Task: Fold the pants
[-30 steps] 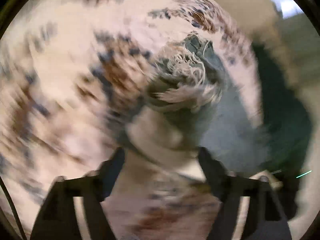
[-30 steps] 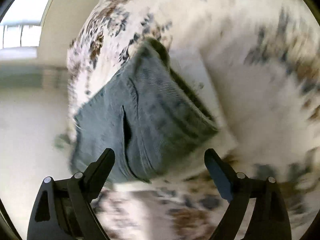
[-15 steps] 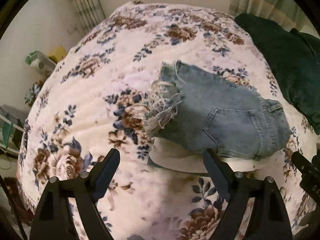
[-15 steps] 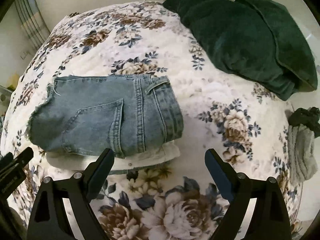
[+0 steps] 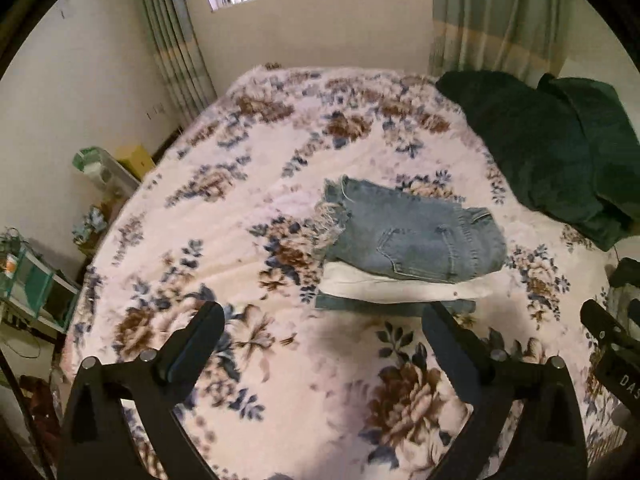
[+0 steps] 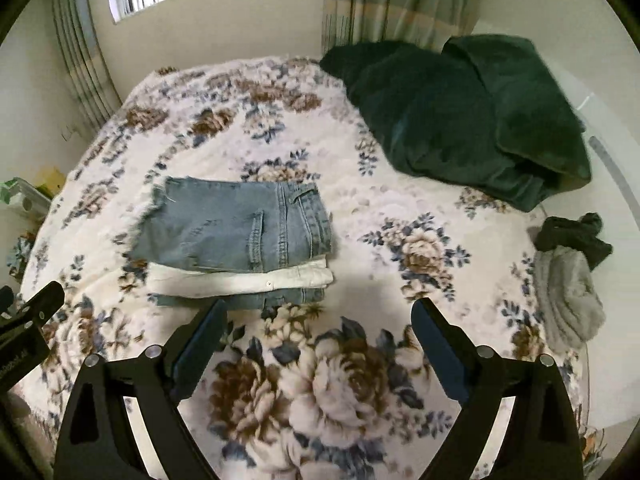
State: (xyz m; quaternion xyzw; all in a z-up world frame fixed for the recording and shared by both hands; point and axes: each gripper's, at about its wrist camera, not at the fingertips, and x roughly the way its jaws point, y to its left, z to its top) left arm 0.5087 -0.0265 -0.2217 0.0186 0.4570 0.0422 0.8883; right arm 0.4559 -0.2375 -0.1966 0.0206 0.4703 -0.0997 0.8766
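Observation:
Folded light-blue jeans (image 5: 416,232) with a frayed hem lie on top of a small stack on the floral bedspread (image 5: 248,184). Under them sit a folded white garment (image 5: 396,286) and another denim piece (image 5: 360,304). The same stack shows in the right wrist view, with the jeans (image 6: 232,224) on top. My left gripper (image 5: 320,328) is open and empty, held back above the near side of the bed. My right gripper (image 6: 320,326) is open and empty, also well short of the stack.
A dark green blanket (image 6: 460,120) is heaped at the bed's far right. A grey garment (image 6: 568,300) and a dark one (image 6: 572,236) lie at the right edge. Boxes and clutter (image 5: 100,168) stand beside the bed on the left. Curtains and a window are behind.
Both grippers have let go of the jeans and pulled back and up from the stack. The folded jeans now lie still on the pile and look smaller in both views.

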